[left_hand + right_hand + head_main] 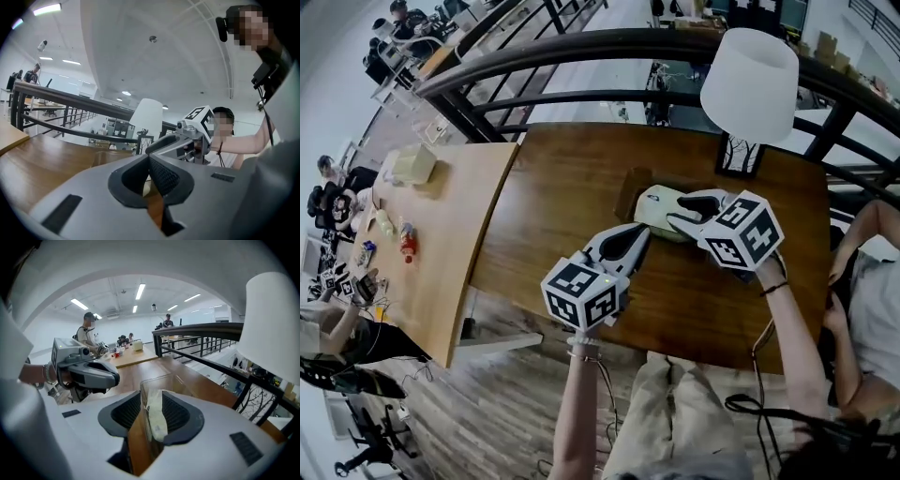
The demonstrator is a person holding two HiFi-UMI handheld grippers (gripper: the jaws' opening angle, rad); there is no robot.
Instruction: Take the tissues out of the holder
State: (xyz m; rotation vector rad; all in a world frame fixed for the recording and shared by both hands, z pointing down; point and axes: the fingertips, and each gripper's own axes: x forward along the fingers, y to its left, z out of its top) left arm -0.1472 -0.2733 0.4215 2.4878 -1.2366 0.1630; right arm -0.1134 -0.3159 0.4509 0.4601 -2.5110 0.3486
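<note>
- Pale, crumpled tissue (156, 420) hangs as a limp strip between the right gripper's (151, 404) spread jaws, against the 3 o'clock pad. Its lower end is hidden behind the gripper body.
- Clear holder (161, 380), edges hard to trace, stands just beyond at 12 o'clock on the dark wooden table (553, 216).
- Left gripper (642, 232), at 7 o'clock of the holder in the head view, has ribbed tips pressed together on nothing.
- White lamp shade (750, 84) rises at 1 o'clock.

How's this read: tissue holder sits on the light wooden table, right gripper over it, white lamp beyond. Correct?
One thing is off. The tissue holder sits on the dark wooden table, not the light wooden table beside it; the head view shows this. The rest stands: the right gripper is over it and the white lamp is beyond.
</note>
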